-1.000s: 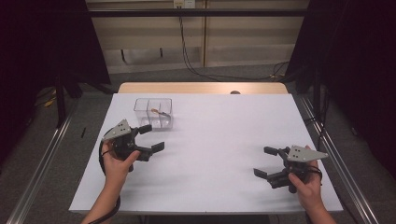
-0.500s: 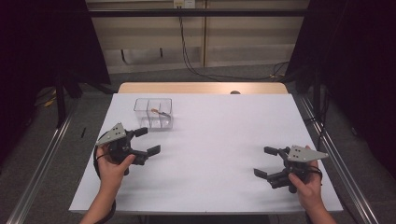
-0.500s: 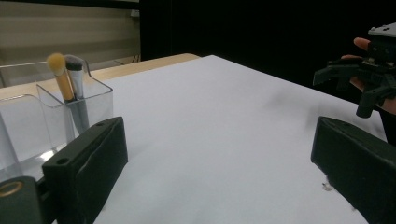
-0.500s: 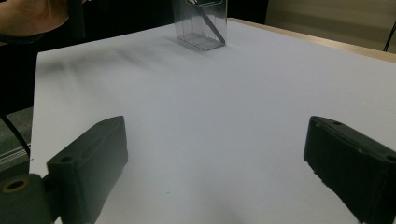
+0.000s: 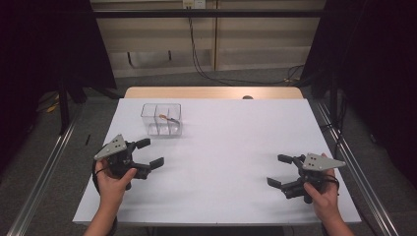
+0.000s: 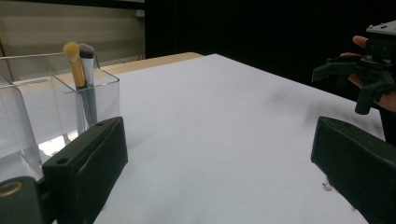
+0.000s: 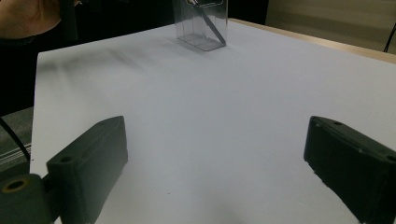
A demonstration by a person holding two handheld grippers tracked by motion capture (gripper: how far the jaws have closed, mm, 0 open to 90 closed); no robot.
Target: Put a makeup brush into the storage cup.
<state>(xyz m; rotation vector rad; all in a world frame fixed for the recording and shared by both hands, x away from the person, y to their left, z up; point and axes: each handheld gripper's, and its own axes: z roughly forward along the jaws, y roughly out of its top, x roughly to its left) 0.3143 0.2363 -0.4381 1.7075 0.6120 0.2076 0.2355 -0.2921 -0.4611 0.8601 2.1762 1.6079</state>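
Left gripper (image 5: 149,152) drawn back from clear organizer (image 5: 161,119) — jaws apart; right gripper (image 5: 279,170) unmoved

table (image 5: 221,147): white top, wood far edge | beyond table: beige wall (image 5: 157,44), cables (image 5: 196,59) | flanking table: dark curtains (image 5: 44,44)

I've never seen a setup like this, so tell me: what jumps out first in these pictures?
Two hand-held grippers, both with jaws wide open and holding nothing: the left gripper near the table's left edge, the right gripper near its right front corner. Beyond the left one stands a clear box split into compartments, and two brushes stand in one of them, one yellow-tipped, one grey.
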